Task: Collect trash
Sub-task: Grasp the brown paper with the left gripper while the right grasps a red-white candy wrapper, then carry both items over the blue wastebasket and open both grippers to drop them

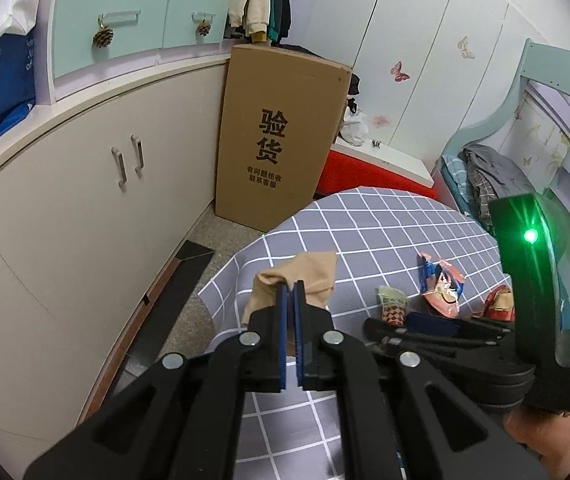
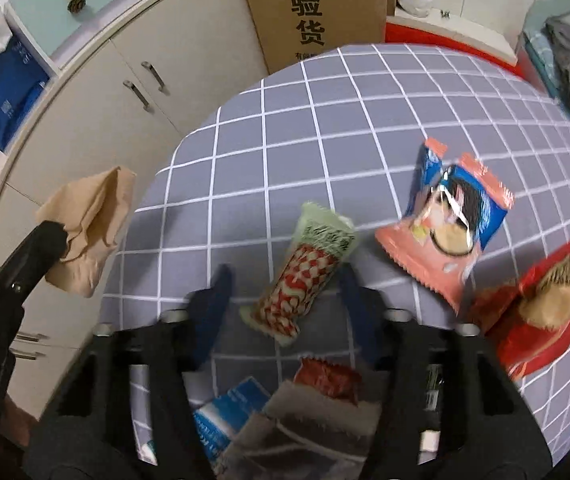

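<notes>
left gripper (image 1: 293, 286): clamped on the mouth of a brown bag (image 1: 293, 280), held out past the table's near-left edge (bag hangs over floor, mouth pinched flat, not spread).
right gripper (image 2: 285, 280): jaws part-open, straddling the green-red wrapper (image 2: 305, 268); pads look clear of it on both sides, picture is blurred so contact can't be ruled out.
wrapper: lies flat on the checked table (image 2: 285, 128), long axis running roughly away from the camera, between the fingers.
step: pinch the wrapper, carry to bag.
how to do it well: close across the wrapper's narrow middle, tips right down at the cloth so the film doesn't slip out; avoid nipping the tablecloth.
bag note: mouth probably needs opening or tilting toward the right side before a drop.
other trash: pink-blue packet (image 2: 453, 216) just right of wrapper; red packet (image 2: 541, 312) far right; more wrappers (image 2: 285, 412) under the gripper.
</notes>
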Motion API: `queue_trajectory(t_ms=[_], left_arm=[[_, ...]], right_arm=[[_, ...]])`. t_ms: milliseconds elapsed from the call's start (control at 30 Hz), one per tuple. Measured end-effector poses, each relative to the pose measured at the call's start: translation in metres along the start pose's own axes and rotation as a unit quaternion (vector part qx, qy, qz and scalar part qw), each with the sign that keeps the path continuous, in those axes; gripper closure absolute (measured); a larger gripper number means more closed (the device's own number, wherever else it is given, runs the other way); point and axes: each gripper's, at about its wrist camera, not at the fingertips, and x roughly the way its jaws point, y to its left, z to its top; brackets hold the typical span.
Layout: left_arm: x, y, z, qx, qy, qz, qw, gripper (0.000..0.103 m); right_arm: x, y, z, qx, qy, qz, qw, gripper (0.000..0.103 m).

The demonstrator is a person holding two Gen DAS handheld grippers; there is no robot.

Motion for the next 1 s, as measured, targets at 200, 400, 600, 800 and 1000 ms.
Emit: queue_trajectory(t_ms=[200, 400, 600, 800, 1000], left_arm=[[0.002, 0.012, -0.003, -0.013, 0.006, -0.009, 0.9999, 0.100], [-0.019, 0.037, -0.008, -0.041, 0.000, -0.017, 0.9990, 0.100], [-0.053, 0.077, -0.023, -0.069, -0.014, -0.001, 0.9975, 0.100], [-0.079, 0.124, -0.057, -0.107, -0.006, 0.026, 0.9939, 0.100], [-0.087, 0.174, -0.100, -0.135, 0.016, 0.060, 0.9889, 0.100]], right_arm=[[0.000, 0.015, -0.003, -0.050, -0.014, -0.037, 0.998, 0.091], [-0.033, 0.039, -0.015, -0.083, -0.062, -0.010, 0.995, 0.092], [-0.062, 0.080, -0.036, -0.112, -0.083, 0.057, 0.989, 0.091], [-0.062, 0.136, -0.067, -0.142, -0.083, 0.101, 0.981, 0.091], [-0.035, 0.193, -0.105, -0.172, -0.064, 0.129, 0.974, 0.091]])
